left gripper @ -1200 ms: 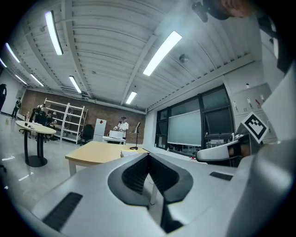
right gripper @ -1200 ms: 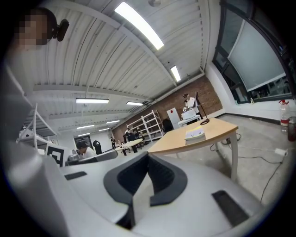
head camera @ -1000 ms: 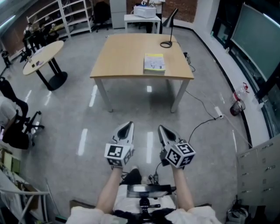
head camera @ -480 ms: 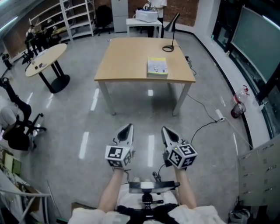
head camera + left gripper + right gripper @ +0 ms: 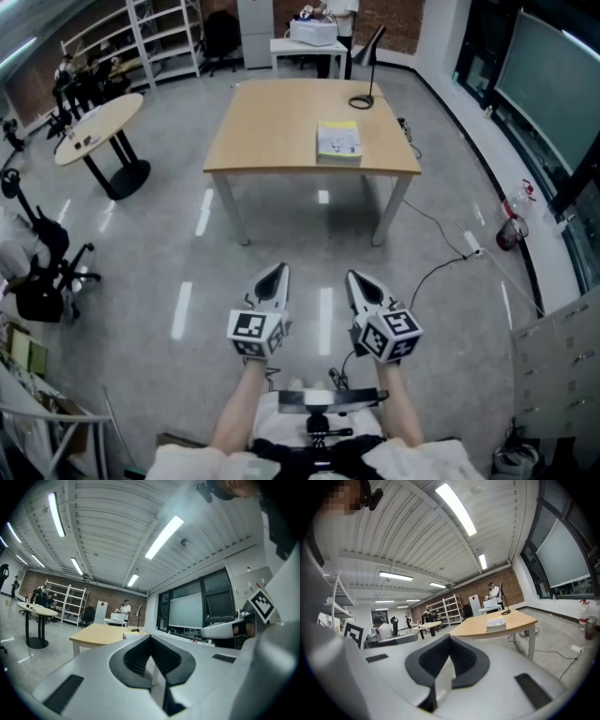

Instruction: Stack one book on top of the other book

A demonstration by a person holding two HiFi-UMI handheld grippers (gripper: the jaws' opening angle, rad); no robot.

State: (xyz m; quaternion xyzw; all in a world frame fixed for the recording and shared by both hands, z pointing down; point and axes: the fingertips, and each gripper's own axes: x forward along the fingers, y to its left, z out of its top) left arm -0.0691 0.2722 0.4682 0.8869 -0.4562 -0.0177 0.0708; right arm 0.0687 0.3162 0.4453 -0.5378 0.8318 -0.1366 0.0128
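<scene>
In the head view, a rectangular light-wood surface (image 5: 272,122) on white legs stands on a glossy grey floor (image 5: 141,262). Near its right front edge lies a flat, pale book with a yellow-green cover (image 5: 338,142). It may be two books in one pile, but it is too small here to be sure. The left tongs (image 5: 275,272) and right tongs (image 5: 357,278) are smooth pale-grey plastic tapering to points. They are held side by side low down, aimed toward the surface and well apart from the book.

In the left gripper view, the left tongs (image 5: 150,636) have their ribbed black pads pressed together with nothing between them. Far beyond the tip, the book (image 5: 131,634) is a thin pale slab on the surface (image 5: 98,632).

In the right gripper view, the right tongs (image 5: 449,637) are likewise closed tight and empty. The book (image 5: 496,623) shows as a thick white-edged block with a yellowish top. It lies on the surface (image 5: 471,627), ahead and to the right of the tip, well apart from it.
</scene>
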